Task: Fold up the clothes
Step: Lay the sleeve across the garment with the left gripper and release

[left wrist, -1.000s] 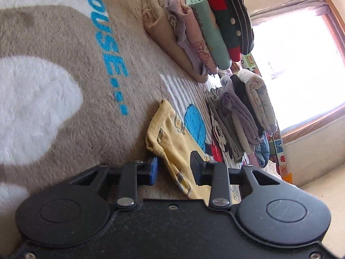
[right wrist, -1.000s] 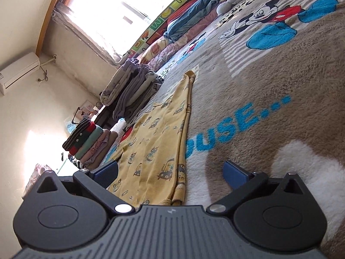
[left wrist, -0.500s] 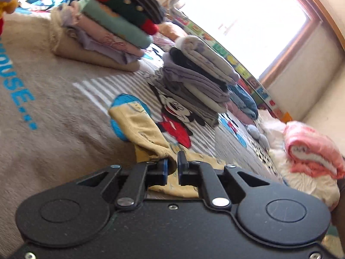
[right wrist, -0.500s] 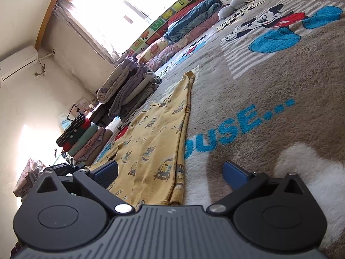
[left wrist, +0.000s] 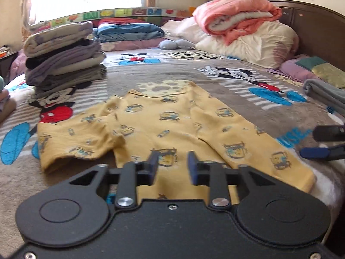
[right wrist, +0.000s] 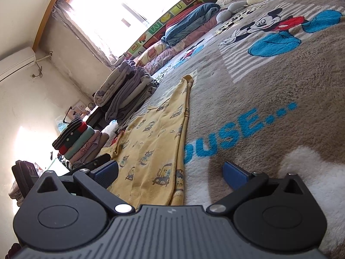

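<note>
A yellow printed top (left wrist: 172, 118) lies flat on the cartoon-mouse blanket (left wrist: 215, 82), its left sleeve (left wrist: 75, 138) folded in and rumpled. My left gripper (left wrist: 172, 161) hovers over the near hem of the top. Its jaws are opening and nothing is between them. My right gripper (right wrist: 170, 172) stands wide open low at the top's (right wrist: 155, 142) near right corner, with the hem edge between its fingers and no pad touching it. In the left wrist view its blue fingertips (left wrist: 319, 152) show at the right edge.
A stack of folded grey and purple clothes (left wrist: 64, 60) stands at the far left, and a second striped and pastel stack (right wrist: 79, 142) beyond it. Pillows with a pink blanket (left wrist: 237, 19) lie at the headboard. A folded grey garment (left wrist: 323, 92) lies at the right.
My left gripper shut on the yellow sleeve, carried it inward while rolling level, then let go and its jaws spread. The right gripper has not moved.
</note>
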Action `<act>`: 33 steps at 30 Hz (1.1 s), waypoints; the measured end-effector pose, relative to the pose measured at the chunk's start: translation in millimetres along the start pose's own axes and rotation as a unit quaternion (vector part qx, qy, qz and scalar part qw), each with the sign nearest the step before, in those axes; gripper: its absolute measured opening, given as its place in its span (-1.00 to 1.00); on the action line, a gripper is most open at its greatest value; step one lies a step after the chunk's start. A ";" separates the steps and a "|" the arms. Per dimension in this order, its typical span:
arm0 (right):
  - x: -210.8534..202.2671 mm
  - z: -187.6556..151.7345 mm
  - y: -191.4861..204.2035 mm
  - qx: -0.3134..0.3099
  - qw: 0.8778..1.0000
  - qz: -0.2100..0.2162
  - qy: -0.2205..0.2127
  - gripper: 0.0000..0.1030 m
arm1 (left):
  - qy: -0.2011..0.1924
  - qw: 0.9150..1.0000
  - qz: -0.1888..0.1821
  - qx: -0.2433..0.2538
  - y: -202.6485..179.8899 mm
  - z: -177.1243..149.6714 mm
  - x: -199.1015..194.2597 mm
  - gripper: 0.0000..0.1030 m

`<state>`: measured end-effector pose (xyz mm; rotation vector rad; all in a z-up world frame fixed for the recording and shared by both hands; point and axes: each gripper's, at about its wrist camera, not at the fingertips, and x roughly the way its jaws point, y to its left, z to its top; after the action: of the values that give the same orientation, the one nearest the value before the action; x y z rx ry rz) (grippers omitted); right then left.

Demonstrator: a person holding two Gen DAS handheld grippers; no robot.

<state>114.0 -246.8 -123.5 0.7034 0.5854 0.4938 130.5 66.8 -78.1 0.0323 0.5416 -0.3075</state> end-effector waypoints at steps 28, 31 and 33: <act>187.6 5.1 138.0 0.036 0.991 0.003 0.126 0.54 | -0.057 0.895 0.071 -0.436 159.2 -32.6 -77.0 0.11; 209.5 9.5 137.2 0.037 0.991 -0.007 0.129 0.41 | -0.055 0.888 0.067 -0.452 167.1 -38.4 -76.4 0.11; 220.0 11.8 136.7 0.037 0.991 -0.007 0.132 0.31 | -0.054 0.879 0.061 -0.469 173.2 -43.1 -76.4 0.11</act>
<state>252.4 -30.1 -90.4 0.7078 0.8605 0.5583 98.1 258.1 -84.6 -0.8886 0.5291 0.1035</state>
